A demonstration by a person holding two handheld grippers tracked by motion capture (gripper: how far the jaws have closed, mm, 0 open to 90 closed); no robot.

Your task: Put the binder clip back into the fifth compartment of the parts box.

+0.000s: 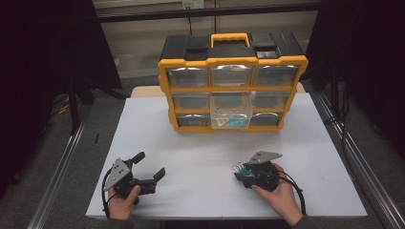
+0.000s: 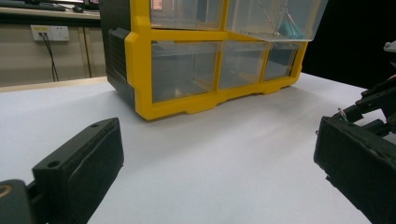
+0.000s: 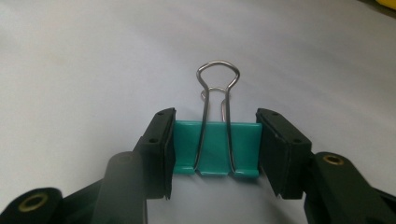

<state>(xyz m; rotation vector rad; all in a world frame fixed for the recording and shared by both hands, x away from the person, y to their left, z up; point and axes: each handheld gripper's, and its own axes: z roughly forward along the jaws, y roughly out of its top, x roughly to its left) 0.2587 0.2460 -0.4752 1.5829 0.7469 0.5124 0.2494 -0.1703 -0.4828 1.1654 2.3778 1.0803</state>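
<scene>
Clamping teal binder clip [image 3: 215, 148] w/ right gripper [image 3: 215, 154], left gripper [image 2: 210, 172] agape

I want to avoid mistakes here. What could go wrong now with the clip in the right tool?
1. The right tool pinches the teal binder clip only by its smooth ends, so it might slip or twist when lifted.
2. The open drawer juts out from the organizer; the clip's wire handles could catch on its rim.
</scene>
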